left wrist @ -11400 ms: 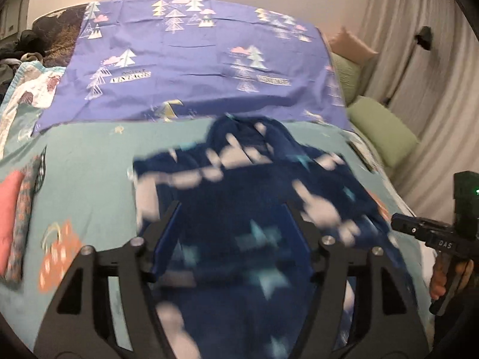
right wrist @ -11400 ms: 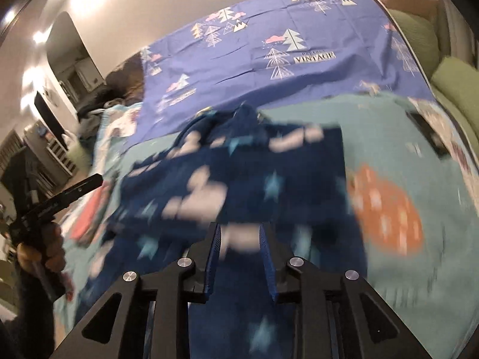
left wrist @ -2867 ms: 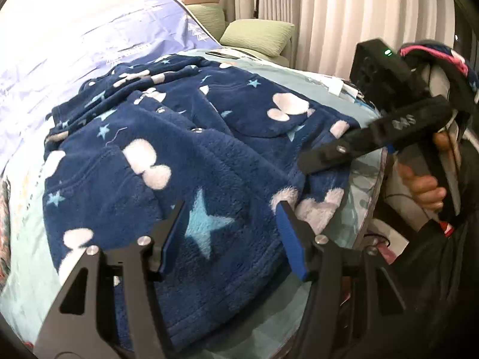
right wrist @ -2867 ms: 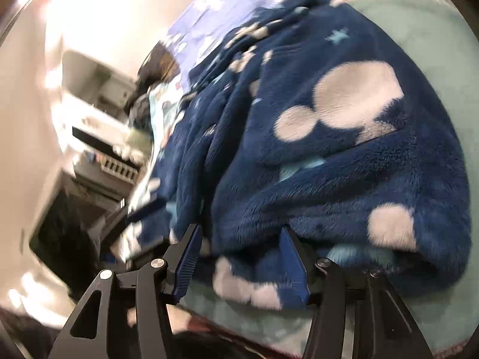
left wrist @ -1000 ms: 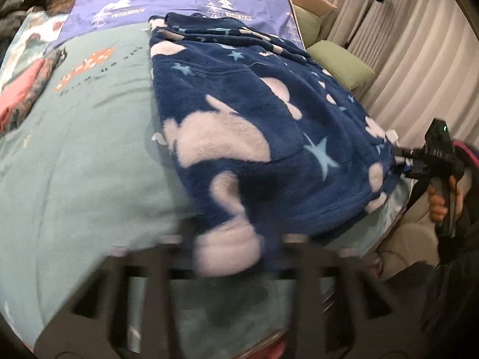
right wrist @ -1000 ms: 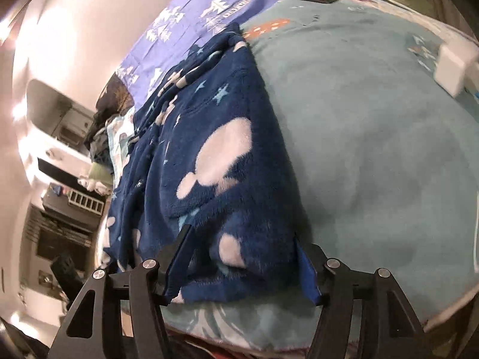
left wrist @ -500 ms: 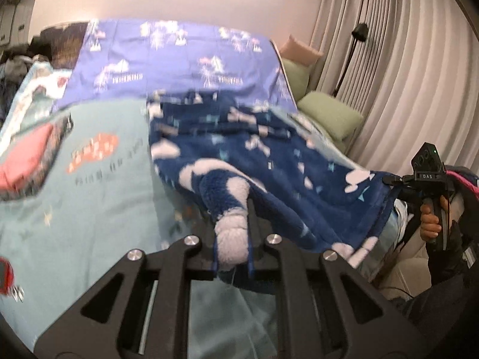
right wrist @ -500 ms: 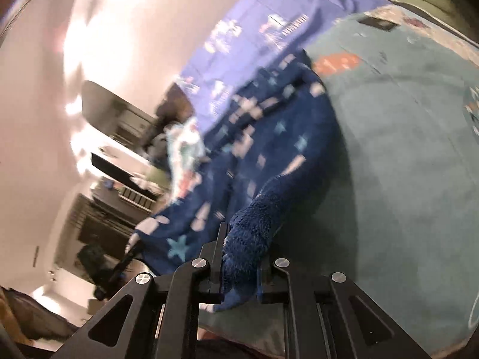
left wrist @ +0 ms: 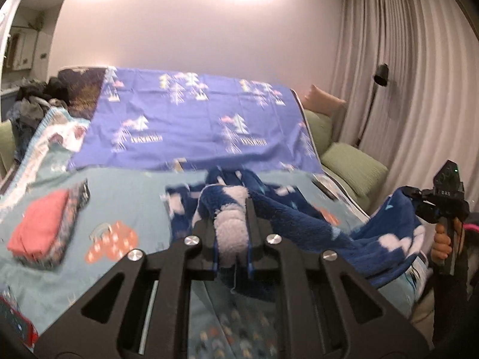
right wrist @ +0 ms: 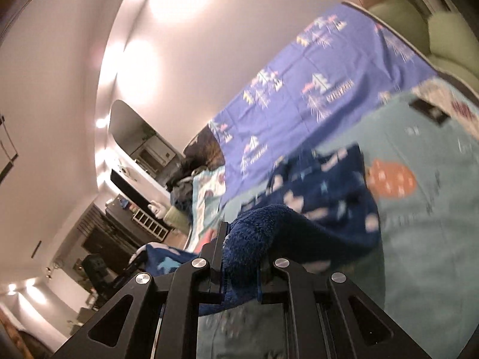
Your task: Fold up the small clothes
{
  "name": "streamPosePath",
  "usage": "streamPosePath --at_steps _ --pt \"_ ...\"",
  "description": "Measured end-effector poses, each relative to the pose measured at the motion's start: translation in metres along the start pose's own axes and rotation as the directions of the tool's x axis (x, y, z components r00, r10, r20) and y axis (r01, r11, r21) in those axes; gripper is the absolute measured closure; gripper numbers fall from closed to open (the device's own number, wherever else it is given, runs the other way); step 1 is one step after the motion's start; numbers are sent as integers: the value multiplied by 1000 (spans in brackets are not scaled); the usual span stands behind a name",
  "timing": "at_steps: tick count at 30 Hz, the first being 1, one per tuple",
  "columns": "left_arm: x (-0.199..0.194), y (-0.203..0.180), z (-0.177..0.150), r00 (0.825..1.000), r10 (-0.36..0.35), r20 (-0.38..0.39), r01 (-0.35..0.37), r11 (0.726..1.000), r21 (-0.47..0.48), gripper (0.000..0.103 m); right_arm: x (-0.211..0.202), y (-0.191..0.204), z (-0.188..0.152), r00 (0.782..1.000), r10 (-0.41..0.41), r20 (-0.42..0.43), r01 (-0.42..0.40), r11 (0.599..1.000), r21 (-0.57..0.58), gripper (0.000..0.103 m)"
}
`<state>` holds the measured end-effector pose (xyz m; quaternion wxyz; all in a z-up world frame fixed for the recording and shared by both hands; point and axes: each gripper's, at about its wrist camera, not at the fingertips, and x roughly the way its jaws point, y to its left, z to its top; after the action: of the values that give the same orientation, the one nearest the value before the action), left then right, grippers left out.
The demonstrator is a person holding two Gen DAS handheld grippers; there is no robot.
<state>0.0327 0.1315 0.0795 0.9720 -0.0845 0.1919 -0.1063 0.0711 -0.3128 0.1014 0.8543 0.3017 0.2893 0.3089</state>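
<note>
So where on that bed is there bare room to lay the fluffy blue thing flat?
Bare teal cover lies between the folded red stack and the blue fleece, and right of the fleece in the right view. The far purple sheet is bare. The left edge is crowded.

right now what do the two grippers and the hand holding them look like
Both are matte black with angular cut-out linkages and round silver bolt heads. The left gripper has blue-edged pads. In the left wrist view the right gripper shows a boxy black body with a small green light, pale lettering and a pistol-style handle; a dark sleeve sits below it.
</note>
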Motion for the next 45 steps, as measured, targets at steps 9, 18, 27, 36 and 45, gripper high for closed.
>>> streamPosePath --at_steps 9,18,27,36,45 --pt "92 19 63 986 164 26 -162 986 -46 89 71 -25 91 994 -89 67 87 996 34 91" --pt "192 37 69 967 251 -34 -252 967 -25 89 155 -77 126 988 -157 13 155 986 65 91" --pt "288 59 52 936 325 -136 -322 946 40 89 232 -146 144 973 -221 -62 227 967 114 91" --pt "359 85 -10 874 367 -319 -363 929 74 85 295 -232 112 924 -299 -238 350 913 212 87" --pt "299 92 7 905 346 -249 -346 937 43 42 219 -199 103 925 -332 -184 353 930 98 39"
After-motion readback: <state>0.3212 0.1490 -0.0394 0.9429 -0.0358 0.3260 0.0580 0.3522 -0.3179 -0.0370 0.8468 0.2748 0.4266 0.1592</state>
